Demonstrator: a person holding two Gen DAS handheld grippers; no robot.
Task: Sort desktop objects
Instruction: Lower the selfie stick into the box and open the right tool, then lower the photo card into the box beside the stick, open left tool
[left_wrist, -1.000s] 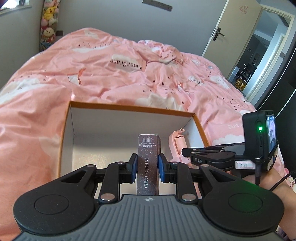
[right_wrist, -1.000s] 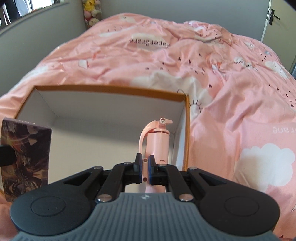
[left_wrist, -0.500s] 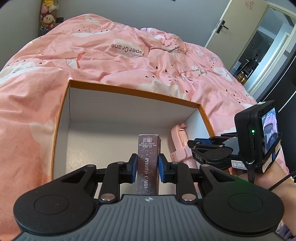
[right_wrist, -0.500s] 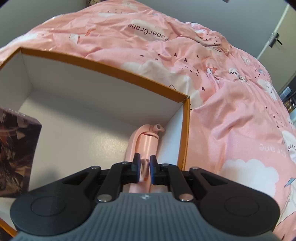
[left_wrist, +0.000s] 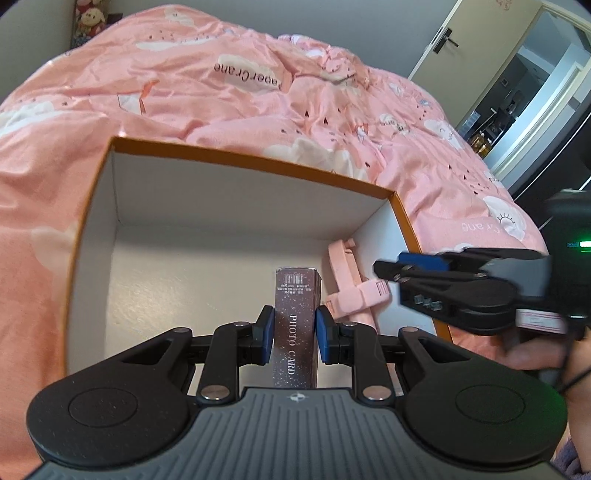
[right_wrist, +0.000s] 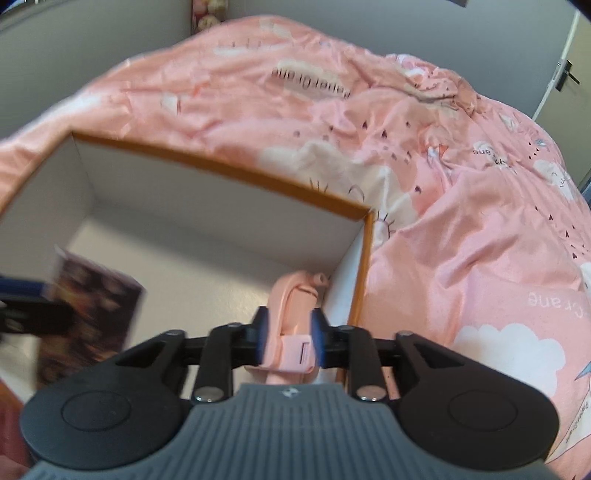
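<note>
the box (left_wrist: 236, 192), white inside with an orange rim, sits open on the bed (left_wrist: 221, 85), whose pink cover carries white clouds and lettering. the left tongs (left_wrist: 294, 334) reach into the box near its front edge and hold the card pack (left_wrist: 295, 317), a dark brown carton marked "photo card", with a blue pad pressed on each narrow side; the pack stands upright, but whether its base touches the box floor is hidden. just right of the pack, along the box's right wall, lies the pink holder (left_wrist: 349, 277), a folded plastic piece with a clamp end. in the right wrist view the right tongs (right_wrist: 289, 336) sit around the holder (right_wrist: 293, 314) with the pads parted about as wide as the clamp end; the blur leaves it unclear whether they press on it. in the left wrist view the right tongs (left_wrist: 406, 271) show from the side over the box's right wall, above the holder, tips not touching it. the pack (right_wrist: 88, 314) appears blurred at the box's left side in the right wrist view. a door (left_wrist: 439, 37) stands beyond the bed, far from the box.
</note>
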